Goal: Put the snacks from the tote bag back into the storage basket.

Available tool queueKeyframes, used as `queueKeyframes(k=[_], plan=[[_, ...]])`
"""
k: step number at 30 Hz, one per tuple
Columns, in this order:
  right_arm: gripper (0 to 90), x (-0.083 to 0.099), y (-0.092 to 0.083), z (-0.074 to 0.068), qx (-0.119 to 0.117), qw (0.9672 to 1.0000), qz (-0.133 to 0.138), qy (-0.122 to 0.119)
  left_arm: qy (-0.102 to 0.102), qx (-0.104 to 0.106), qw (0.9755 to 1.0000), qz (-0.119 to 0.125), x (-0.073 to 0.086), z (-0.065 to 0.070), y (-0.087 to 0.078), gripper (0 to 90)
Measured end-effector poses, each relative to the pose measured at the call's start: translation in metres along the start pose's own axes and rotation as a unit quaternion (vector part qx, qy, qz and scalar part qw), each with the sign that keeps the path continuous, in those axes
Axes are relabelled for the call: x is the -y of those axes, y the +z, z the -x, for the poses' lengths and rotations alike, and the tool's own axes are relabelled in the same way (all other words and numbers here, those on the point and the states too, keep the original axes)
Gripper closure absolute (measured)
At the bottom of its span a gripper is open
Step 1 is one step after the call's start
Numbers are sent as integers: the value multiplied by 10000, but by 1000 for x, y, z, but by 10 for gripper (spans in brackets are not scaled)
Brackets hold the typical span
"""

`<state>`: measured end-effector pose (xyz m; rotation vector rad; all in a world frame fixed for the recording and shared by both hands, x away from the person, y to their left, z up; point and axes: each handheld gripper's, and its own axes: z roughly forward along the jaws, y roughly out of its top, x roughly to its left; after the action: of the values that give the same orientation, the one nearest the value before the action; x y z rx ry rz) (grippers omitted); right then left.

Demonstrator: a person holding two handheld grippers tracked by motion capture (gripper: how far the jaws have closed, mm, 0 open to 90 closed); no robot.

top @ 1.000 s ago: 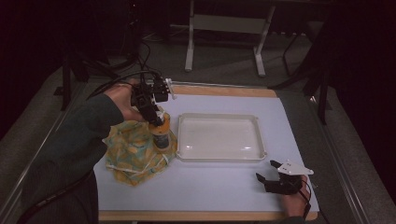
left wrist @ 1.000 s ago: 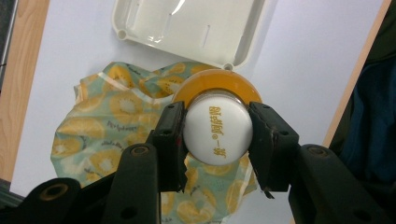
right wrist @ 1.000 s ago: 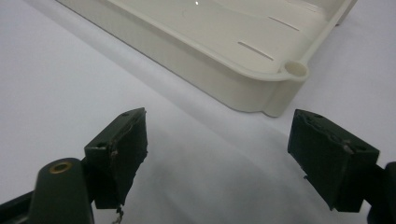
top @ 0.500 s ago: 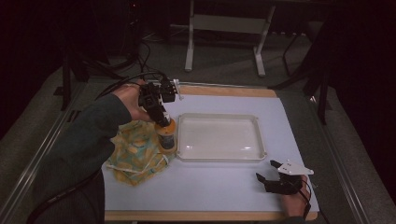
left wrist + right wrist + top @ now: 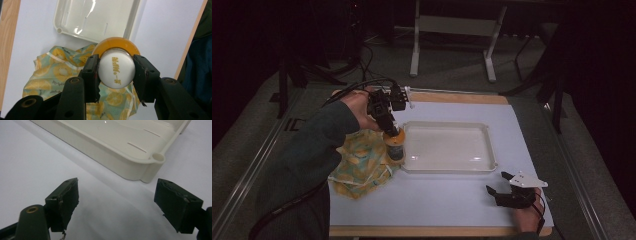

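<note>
The left arm reaches in from the near left, its left gripper [image 5: 391, 131] pointing steeply down and clamped on the white cap of an orange bottle [image 5: 395, 148] at the tray's [image 5: 447, 167] left rim, over the fruit-patterned cloth [image 5: 359, 170]. The right gripper [image 5: 502, 186] rests low at the near right of the table [image 5: 437, 205], jaws spread wide on nothing.

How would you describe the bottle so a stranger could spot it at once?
Find the white tray on the table. At its left edge, above the fruit-print cloth, the left gripper holds the bottle. It alone has orange contents and a white cap.
</note>
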<state>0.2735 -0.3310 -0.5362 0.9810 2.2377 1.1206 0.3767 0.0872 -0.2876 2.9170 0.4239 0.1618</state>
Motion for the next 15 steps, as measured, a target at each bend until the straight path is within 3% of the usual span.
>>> queueKeyframes(k=[15], plan=[[194, 0, 0, 0, -2, 10000, 1, -1, 107, 64, 9999, -3, -14, 3, 7, 591]])
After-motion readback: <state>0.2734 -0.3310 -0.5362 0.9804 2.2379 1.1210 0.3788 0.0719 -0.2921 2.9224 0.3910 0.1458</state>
